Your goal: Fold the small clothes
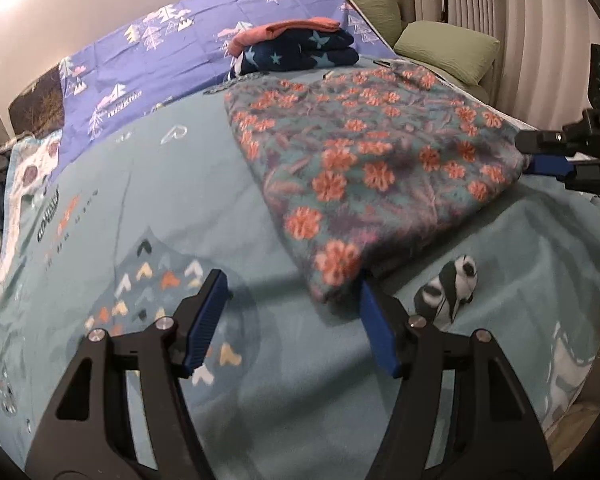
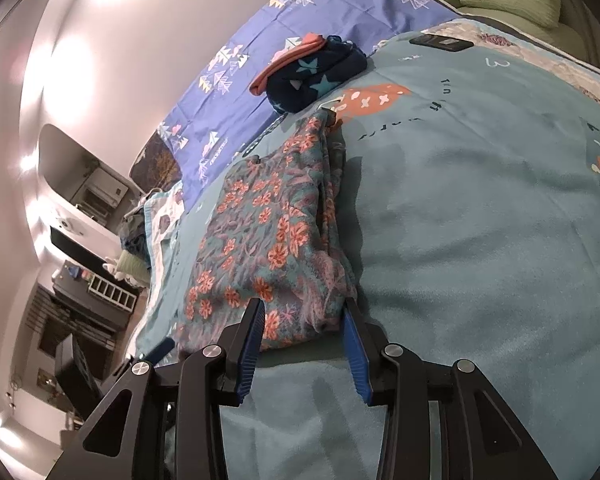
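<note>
The floral fleece garment (image 1: 372,168) lies folded on the teal blanket (image 1: 180,208), one corner just ahead of the left gripper (image 1: 292,300), whose jaws stand apart. The right gripper (image 2: 304,320) is parted too, empty, the garment's edge at its tips. Beyond lies a star-patterned folded stack (image 1: 300,54).

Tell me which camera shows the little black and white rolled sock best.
The left wrist view. The black and white sock lies in plain sight on the teal blanket, beside the near corner of the floral garment. The right wrist view does not show it at all.
</note>
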`<state>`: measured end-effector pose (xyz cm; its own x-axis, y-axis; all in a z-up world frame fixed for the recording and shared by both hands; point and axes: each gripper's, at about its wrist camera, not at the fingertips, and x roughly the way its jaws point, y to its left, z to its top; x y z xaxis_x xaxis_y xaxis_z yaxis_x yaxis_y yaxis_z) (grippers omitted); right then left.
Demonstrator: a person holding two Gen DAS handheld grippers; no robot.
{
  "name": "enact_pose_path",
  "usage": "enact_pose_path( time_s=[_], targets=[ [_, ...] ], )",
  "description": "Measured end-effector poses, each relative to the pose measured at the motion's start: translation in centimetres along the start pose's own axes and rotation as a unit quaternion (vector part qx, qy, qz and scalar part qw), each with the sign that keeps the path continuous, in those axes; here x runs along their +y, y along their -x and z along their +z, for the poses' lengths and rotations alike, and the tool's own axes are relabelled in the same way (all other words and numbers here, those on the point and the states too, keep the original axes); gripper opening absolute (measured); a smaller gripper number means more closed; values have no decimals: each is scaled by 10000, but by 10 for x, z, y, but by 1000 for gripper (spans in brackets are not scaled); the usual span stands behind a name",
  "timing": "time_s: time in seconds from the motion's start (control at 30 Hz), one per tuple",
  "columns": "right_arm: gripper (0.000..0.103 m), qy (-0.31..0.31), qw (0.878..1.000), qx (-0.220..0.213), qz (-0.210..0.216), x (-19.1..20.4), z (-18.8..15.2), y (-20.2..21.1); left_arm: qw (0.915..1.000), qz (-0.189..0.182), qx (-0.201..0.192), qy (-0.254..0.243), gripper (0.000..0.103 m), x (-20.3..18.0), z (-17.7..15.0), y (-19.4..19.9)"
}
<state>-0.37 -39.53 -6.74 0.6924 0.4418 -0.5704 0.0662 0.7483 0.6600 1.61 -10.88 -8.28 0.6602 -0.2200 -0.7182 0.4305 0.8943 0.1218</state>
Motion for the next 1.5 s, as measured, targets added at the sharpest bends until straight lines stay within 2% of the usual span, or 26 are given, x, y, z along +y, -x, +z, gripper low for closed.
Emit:
enact_pose_path(
  time_s=[0.1, 0.2, 0.5, 0.7, 0.73, 0.77, 0.8, 0.83, 0.9, 0.93, 1.03, 1.1, 1.17, 1.27, 1.33, 1.4, 1.5],
  targets=[
    [40, -12, 10000, 28, -2, -1, 2, -5, 9993, -63, 30, 379, 67, 7, 1, -5],
    [40, -24, 10000, 53, 2, 0, 3, -8, 9984, 6, -139, 542, 67, 6, 10, -7],
    [40, -54, 10000, -6, 49, -2, 5, -8, 9985, 119, -464, 269, 67, -19, 25, -3],
    [42, -65, 9999, 57, 79, 0, 6, -18, 9988, 250, -167, 380, 67, -19, 30, -24],
    [33, -29, 10000, 61, 40, 1, 6, -19, 9988, 256, -141, 393, 67, -17, 28, -24],
    [18, 44, 9999, -12, -165, 4, 6, -18, 9986, 272, -141, 431, 66, -13, 26, -23],
    [8, 94, 9993, -78, -360, 4, 6, -16, 9980, 335, -172, 516, 59, -6, 22, -20],
    [7, 93, 9985, -175, -509, 4, 7, -12, 9972, 386, -206, 603, 47, 2, 19, -15],
    [7, -71, 9990, -243, -359, 0, 10, -4, 9963, 231, -230, 794, 41, 17, 12, -5],
    [7, -67, 9994, -189, -282, 0, 12, -2, 9961, 127, -244, 837, 30, 20, 10, 0],
    [8, 156, 9990, 50, -423, 6, 11, -9, 9982, -71, -190, 572, 7, 9, 7, 9],
    [10, 198, 9979, 176, -594, 2, 9, -18, 9990, -48, -171, 407, 6, 2, 5, 10],
    [18, -10, 9981, 310, -541, -11, 6, -22, 9990, -94, -110, 412, 6, 4, 1, 10],
    [24, -225, 9986, 321, -359, -24, 7, -14, 9956, -554, -8, 755, 6, 20, 1, 17],
    [28, -162, 9982, 180, -552, -24, 12, -2, 9928, -795, -50, 900, 6, 27, 4, 27],
    [28, 20, 9975, -117, -704, -17, 19, 12, 9906, -974, -318, 905, 6, 31, 14, 43],
    [26, 418, 9972, -368, -497, 4, 33, 18, 9849, -1356, -715, 798, 6, 26, 40, 54]
  ],
)
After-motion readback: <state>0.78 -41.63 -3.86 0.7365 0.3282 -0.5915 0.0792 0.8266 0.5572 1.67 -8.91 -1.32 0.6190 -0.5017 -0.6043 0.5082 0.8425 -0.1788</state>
